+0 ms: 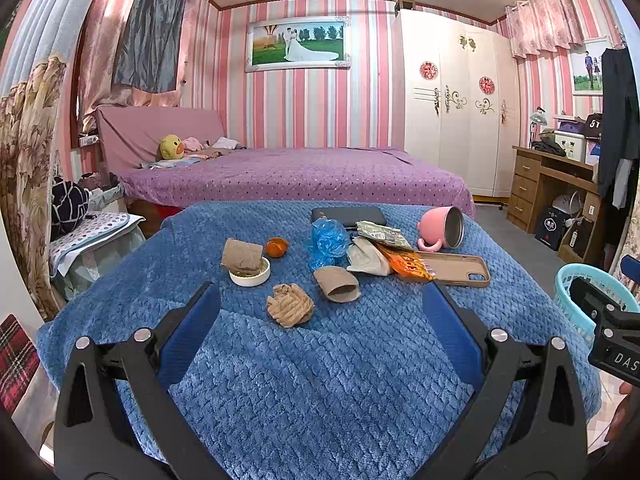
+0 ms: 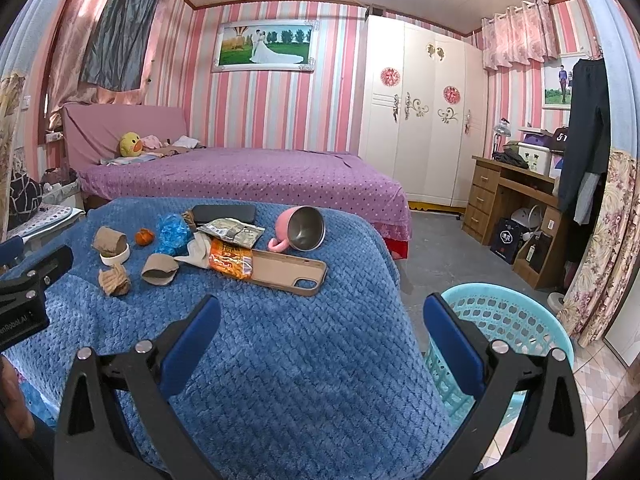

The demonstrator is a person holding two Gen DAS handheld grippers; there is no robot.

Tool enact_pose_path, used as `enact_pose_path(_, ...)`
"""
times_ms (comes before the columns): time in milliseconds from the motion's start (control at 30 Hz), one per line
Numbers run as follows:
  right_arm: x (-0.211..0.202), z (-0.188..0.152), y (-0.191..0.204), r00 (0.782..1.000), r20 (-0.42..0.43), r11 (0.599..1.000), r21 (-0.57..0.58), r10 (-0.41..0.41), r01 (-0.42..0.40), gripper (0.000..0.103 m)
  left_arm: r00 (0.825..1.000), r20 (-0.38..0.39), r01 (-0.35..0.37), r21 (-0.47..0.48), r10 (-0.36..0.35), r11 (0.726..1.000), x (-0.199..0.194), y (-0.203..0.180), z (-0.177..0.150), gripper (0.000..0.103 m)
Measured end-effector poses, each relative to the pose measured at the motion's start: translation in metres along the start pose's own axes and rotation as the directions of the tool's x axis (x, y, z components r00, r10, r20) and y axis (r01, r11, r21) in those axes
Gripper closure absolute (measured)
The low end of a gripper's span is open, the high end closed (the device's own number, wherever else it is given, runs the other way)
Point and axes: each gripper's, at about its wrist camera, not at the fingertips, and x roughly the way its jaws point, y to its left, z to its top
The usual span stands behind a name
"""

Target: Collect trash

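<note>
Where trash litters blanket (image 1: 320,360) — pink mug (image 1: 442,227), phone case (image 1: 460,268) among it

Blue blanket (image 1: 320,360) carries crumpled paper (image 1: 290,305); cardboard tubes (image 1: 337,283); wrappers (image 1: 408,265); phone case (image 1: 460,270); pink mug (image 1: 442,227).

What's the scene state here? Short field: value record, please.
surface: blue quilted blanket over a table
left gripper: open, empty, short of the crumpled brown paper
right gripper: open, empty, over the blanket's right edge
bin: light blue basket on the floor to the right
trash: flattened cardboard tube, blue plastic wad, orange wrapper, orange peel
non-trash: pink mug on its side, tan phone case
</note>
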Motion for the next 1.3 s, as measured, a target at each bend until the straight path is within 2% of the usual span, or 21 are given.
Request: enact_pose_path(1300,0.0014,-0.003,-0.0083,0.999,-0.005,0.999,0.032,-0.036,0.036,0.004,0.999,-0.018,-0.027,0.012,0.027,1.0,0.0053,0.0042,-0.0054,0.005)
